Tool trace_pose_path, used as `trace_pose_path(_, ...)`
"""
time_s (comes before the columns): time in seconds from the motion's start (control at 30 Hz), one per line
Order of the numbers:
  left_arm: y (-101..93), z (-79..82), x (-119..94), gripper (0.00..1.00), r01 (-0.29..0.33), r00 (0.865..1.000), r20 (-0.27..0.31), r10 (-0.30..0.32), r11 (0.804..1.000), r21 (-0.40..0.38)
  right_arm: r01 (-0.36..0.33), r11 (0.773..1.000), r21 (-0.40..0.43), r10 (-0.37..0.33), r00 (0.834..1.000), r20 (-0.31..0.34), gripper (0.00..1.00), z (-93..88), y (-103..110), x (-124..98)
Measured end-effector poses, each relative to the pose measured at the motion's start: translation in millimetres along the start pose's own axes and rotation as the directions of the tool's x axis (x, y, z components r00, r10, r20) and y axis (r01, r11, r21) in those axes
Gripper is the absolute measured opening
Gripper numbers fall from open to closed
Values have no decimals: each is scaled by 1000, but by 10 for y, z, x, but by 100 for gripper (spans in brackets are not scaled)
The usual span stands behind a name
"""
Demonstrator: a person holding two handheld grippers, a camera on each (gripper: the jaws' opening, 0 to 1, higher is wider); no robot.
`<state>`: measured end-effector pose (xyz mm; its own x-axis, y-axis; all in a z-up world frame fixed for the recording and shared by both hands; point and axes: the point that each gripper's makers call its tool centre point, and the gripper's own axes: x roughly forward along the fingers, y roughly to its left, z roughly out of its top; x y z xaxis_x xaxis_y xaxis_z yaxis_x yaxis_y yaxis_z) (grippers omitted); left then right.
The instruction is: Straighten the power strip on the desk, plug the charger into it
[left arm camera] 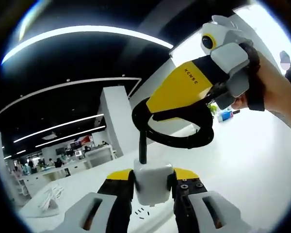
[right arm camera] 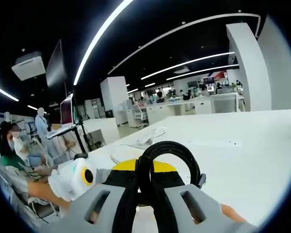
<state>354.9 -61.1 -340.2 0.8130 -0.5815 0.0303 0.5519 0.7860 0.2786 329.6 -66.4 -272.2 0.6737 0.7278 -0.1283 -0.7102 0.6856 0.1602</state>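
Left gripper [left arm camera: 153, 194] jaws, grey with black pads, rise from the bottom of the left gripper view and are clamped on a white cube charger [left arm camera: 153, 182], one jaw on each side of it. Black cable [left arm camera: 142, 145] leaves the charger's top and runs up into a loop [left arm camera: 184, 131] of the same cable. That loop is pinched by the right gripper [left arm camera: 203, 92], which comes in from the upper right with a yellow and black body, a hand [left arm camera: 276, 87] wrapped round its handle. White table [left arm camera: 252, 165] lies under both; small dark slot marks [left arm camera: 141, 212] show on a white surface just under the charger, likely the power strip, cannot tell for sure. Right gripper view: right gripper [right arm camera: 148, 194] jaws closed on the black cable loop [right arm camera: 167, 162], which arches above the jaw tips. Left gripper [right arm camera: 75, 177] shows low left, white with a yellow ring. White table [right arm camera: 252, 145] stretches back toward desks and seated people in an open office.
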Motion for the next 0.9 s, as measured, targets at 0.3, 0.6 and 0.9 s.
trace_pose_path(0.3, -49, 17, 11, 29, 92, 996, -4, -92, 996, -14, 3, 1000, -7, -3, 1000, -12, 6, 6, -13, -22)
trace_pose_path(0.6, -98, -21, 49, 29, 217, 976, -15, -217, 976, 7, 10, 1000, -11, -10, 1000, -23, 6, -42, -11, -44)
trace_pose_path(0.9, -157, -67, 50, 28, 354, 935, -25, -355, 935, -15, 1, 1000, -19, -2, 999, -45, 6, -73, -32, -30)
